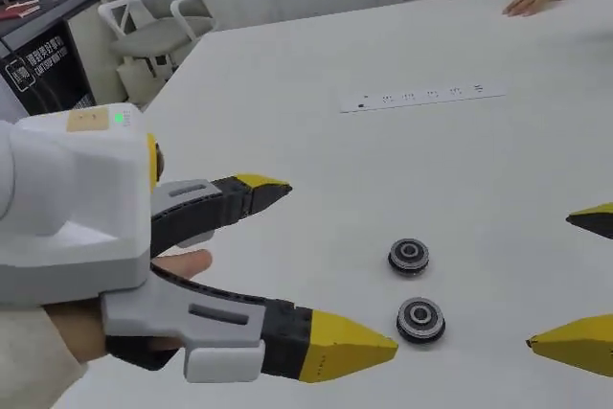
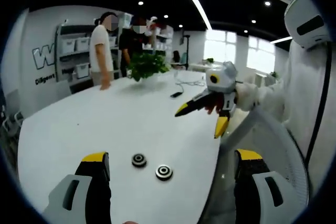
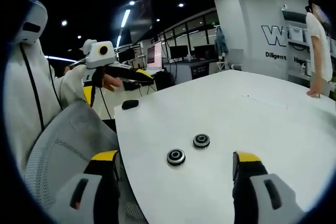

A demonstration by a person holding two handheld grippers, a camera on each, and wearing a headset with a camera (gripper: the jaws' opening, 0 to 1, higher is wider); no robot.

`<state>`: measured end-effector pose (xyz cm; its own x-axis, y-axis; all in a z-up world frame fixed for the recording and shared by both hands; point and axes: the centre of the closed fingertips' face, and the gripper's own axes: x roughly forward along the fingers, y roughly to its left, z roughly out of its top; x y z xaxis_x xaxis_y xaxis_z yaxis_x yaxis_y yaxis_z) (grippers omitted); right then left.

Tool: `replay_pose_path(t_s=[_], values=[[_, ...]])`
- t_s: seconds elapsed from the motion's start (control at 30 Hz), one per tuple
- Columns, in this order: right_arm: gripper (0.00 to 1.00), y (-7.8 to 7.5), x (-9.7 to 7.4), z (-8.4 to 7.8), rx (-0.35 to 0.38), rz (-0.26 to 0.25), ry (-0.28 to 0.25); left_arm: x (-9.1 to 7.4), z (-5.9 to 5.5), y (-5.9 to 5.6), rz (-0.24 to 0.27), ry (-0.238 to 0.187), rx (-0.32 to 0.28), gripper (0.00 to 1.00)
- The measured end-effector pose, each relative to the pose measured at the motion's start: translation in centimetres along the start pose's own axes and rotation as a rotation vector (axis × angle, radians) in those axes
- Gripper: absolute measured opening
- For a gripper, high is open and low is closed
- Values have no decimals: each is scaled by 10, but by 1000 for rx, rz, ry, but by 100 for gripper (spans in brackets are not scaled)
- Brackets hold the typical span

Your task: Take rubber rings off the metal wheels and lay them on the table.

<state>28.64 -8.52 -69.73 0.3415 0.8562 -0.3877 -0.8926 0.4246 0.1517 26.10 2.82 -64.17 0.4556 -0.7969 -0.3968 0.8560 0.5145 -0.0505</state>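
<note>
Left claw point(image 1: 340, 267) gapes beside wheels point(image 1: 409, 257); left gripper view catches a plant point(image 2: 148, 66).

White table point(image 1: 316, 55), power strip point(image 1: 421, 98) on it, office chair point(image 1: 144, 34), potted plant point(image 2: 148, 65)

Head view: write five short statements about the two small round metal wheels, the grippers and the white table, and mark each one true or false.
1. The two small round metal wheels, the nearer wheel and the farther wheel, lie flat on the white table, apart from each other. True.
2. The left gripper is shut on a wheel. False: it is open and holds nothing, to one side of the wheels.
3. A long white power strip lies on the table beyond the wheels. True.
4. A black rubber ring lies loose on the table. False: each wheel has its black rubber ring around it.
5. The right gripper is open and holds nothing. True.
</note>
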Motion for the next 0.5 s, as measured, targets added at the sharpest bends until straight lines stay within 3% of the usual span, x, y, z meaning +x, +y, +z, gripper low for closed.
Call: replay_pose_path(t_s=[0.23, 0.5], values=[[83, 5, 7, 2, -24, 33, -2, 15, -2, -7, -43, 15, 43, 96], [77, 9, 13, 2, -35, 64, -4, 28, -8, -6, -64, -11, 27, 93]])
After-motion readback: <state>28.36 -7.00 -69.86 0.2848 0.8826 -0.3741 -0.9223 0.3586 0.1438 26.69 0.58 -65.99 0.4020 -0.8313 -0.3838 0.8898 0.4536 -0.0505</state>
